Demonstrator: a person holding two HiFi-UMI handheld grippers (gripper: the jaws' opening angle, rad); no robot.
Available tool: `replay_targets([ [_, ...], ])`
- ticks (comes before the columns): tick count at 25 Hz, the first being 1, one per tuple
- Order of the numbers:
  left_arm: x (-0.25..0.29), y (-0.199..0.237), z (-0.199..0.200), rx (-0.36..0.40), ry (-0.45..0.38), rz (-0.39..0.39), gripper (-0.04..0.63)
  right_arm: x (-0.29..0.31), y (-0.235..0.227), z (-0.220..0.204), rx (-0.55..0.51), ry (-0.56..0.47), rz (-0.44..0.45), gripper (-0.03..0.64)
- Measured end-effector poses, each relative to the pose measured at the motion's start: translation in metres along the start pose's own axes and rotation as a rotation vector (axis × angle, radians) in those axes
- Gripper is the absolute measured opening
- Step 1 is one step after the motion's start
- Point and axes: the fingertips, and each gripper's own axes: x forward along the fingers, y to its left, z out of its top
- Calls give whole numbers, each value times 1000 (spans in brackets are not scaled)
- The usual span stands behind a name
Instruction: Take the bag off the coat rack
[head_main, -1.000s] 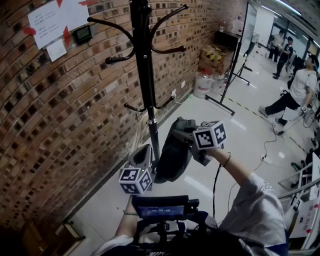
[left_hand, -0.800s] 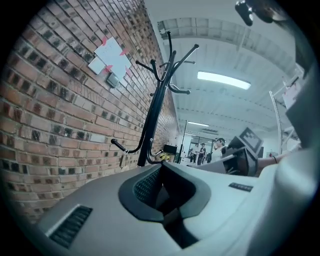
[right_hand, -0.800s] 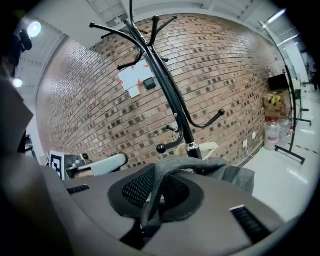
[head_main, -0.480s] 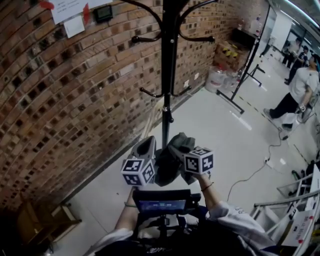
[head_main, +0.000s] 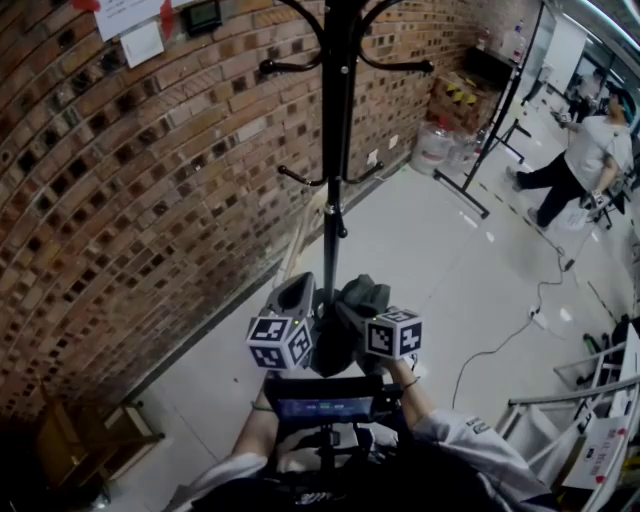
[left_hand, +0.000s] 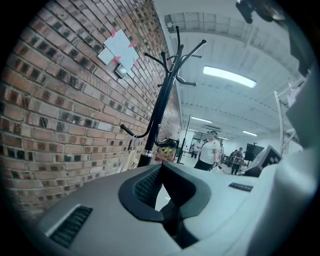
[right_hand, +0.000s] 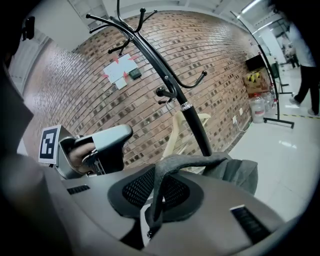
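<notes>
A brick wall (head_main: 120, 200) fills the left side. The left gripper (left_hand: 164, 190) is held low beside it, its jaws closed together with nothing between them. Just right of it stands the black coat rack (head_main: 335, 150), its pole rising from the pale floor (head_main: 450, 260). The grey bag (head_main: 352, 310) is below the hooks and in front of the pole's lower part; I cannot tell whether it touches the pole. It hangs from the right gripper (right_hand: 152, 215), whose jaws pinch its strap (right_hand: 165, 170). A person (head_main: 585, 160) stands at the far right.
</notes>
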Motion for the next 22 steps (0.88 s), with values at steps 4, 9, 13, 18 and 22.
replay_targets([
  [4, 3, 0, -2, 1, 8, -2, 8, -6, -3, 10, 3, -31, -18, 25],
  [9, 8, -4, -9, 0, 21, -7, 8, -12, -8, 17, -7, -49, -35, 25],
  [13, 11, -9, -10, 3, 23, -11, 8, -16, -11, 21, -14, -57, -43, 25],
  [18, 12, -11, -10, 8, 23, -9, 8, -17, -17, 20, -11, -55, -50, 25],
  [22, 11, -11, -10, 7, 24, -3, 8, -19, -16, 21, -2, -57, -40, 25],
])
